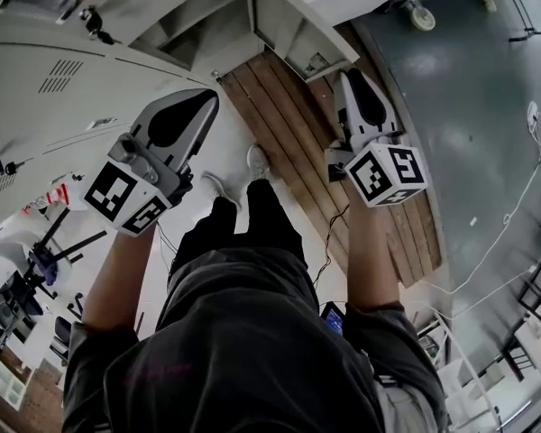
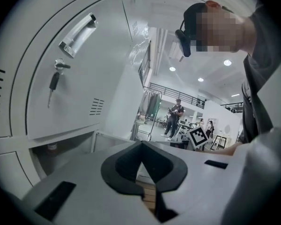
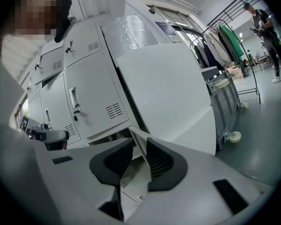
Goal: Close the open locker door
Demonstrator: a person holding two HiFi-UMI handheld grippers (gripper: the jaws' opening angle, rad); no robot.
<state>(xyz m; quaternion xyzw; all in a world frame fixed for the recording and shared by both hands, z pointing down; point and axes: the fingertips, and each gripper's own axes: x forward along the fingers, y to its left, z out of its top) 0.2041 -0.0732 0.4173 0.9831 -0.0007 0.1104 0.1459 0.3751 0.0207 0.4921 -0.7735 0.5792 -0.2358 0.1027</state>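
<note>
Wooden planks (image 1: 293,142) are running under the person's white shoes (image 1: 257,161), with smooth grey floor (image 1: 469,115) lying to the right of them. Both forearms are reaching forward. The left gripper (image 2: 143,145) is pointing at the bank of grey metal lockers (image 2: 84,78); its dark jaws are meeting at the tips and are gripping nothing. The right gripper (image 3: 139,142) is holding its jaws parted, and the thin edge of the open grey metal locker door (image 1: 284,21) is showing in the gap between them. The pads are not visibly pressing on it, and I cannot tell whether either one is touching it. That door is standing swung out from the low row of lockers, over the far end of the planks, just ahead of the right gripper. Above the left gripper, a closed locker door is showing a silver handle (image 2: 77,29) and a key (image 2: 54,81) hanging in its lock. Farther off, a metal clothes rack (image 3: 225,41) is carrying garments, and a person (image 3: 267,27) is standing beyond it.
</note>
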